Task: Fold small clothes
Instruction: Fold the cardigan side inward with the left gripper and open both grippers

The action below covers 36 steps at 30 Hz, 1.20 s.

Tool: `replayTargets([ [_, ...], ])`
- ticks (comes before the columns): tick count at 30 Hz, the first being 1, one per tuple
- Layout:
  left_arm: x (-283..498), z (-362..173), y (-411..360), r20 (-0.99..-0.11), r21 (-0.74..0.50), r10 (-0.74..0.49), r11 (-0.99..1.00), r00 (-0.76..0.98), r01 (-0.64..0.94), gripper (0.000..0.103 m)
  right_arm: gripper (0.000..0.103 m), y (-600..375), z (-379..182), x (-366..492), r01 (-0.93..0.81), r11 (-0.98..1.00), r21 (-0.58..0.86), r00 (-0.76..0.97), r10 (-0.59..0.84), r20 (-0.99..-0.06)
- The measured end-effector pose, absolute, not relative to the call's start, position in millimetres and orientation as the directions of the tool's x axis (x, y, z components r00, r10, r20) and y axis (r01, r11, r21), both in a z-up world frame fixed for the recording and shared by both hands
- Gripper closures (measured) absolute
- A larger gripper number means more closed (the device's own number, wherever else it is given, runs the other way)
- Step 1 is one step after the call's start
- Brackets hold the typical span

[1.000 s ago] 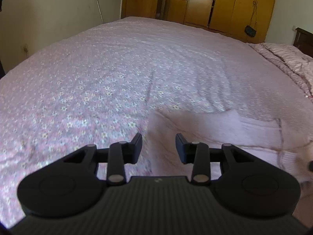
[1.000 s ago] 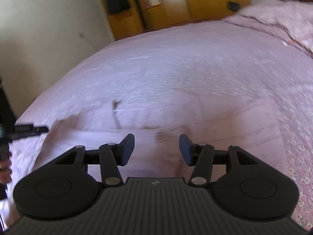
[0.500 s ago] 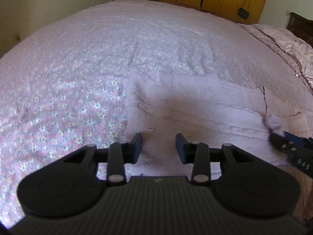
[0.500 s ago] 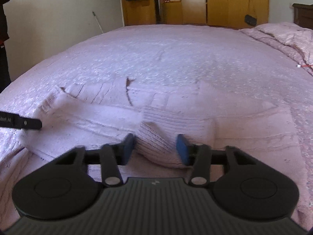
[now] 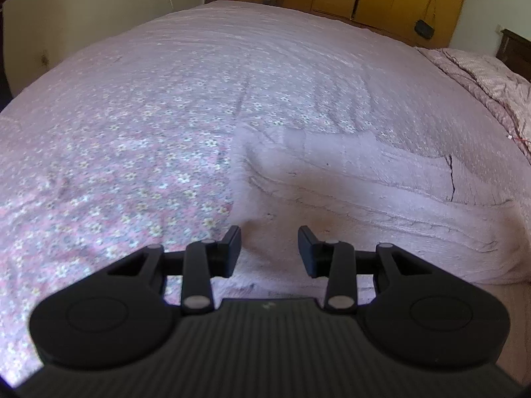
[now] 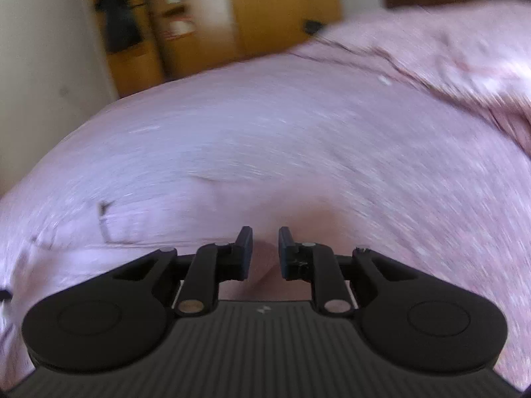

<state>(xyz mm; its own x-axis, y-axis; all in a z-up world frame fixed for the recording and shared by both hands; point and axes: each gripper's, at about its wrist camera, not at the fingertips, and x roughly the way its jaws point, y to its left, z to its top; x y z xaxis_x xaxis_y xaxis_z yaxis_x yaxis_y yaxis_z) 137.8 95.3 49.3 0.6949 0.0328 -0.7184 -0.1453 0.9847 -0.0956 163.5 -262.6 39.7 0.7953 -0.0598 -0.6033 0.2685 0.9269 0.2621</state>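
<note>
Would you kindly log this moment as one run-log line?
left gripper: open over pink knit garment | right gripper: shut on garment fold | surface: floral bedsheet

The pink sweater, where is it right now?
In the left wrist view the pink sweater lies on the floral bedspread, ahead and right of the open left gripper.

The right tongs (image 6: 265, 252) are nearly closed, pinching a raised fold of the pink knitted garment (image 6: 159, 229) between their tips. The garment lies on the bed (image 6: 298, 139), spreading leftward from the tongs. Beyond the bed stands a blurred wooden wardrobe (image 6: 205, 23); a rumpled pink quilt (image 6: 448, 66) lies at the bed's far right.
</note>
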Motion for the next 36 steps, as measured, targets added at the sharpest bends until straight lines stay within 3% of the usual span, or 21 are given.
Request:
replayTargets([
  [3,125,56,99,-0.722,-0.083,0.055,0.983,0.690,-0.165,0.063,0.070,-292,30,146,0.345,0.870,0.352,0.764,-0.043,-0.644],
  [7,104,62,105,-0.729,-0.078,0.065,0.981,0.682,-0.178,0.063,0.043,-303,26,111,0.339,0.848,0.408,0.762,0.007,-0.647],
  [10,84,66,110,-0.739,-0.081,0.059,0.981,0.671,-0.174,0.063,0.035,-296,29,87,0.293,0.874,0.388,0.752,0.040,-0.658],
  [18,25,72,123,-0.772,-0.070,0.058,0.982,0.633,-0.174,0.063,0.030,-290,32,22,0.237,0.901,0.362,0.695,0.103,-0.711],
  [20,12,69,124,-0.781,-0.061,0.066,0.982,0.621,-0.181,0.055,0.030,-286,31,12,0.227,0.916,0.330,0.668,0.100,-0.737],
  [22,0,66,125,-0.786,-0.054,0.081,0.979,0.612,-0.198,0.038,0.030,-281,29,0,0.209,0.932,0.296,0.650,0.094,-0.754],
  [23,-5,63,125,-0.787,-0.048,0.093,0.977,0.610,-0.210,0.037,0.029,-278,28,-7,0.202,0.937,0.285,0.644,0.092,-0.760],
  [28,-21,52,122,-0.806,0.003,0.125,0.978,0.579,-0.206,0.037,0.021,-261,21,-27,0.148,0.953,0.264,0.640,0.111,-0.760],
  [36,-53,64,108,-0.780,-0.034,0.070,0.988,0.622,-0.153,0.037,0.020,-210,23,-52,-0.045,0.987,0.156,0.620,0.150,-0.770],
])
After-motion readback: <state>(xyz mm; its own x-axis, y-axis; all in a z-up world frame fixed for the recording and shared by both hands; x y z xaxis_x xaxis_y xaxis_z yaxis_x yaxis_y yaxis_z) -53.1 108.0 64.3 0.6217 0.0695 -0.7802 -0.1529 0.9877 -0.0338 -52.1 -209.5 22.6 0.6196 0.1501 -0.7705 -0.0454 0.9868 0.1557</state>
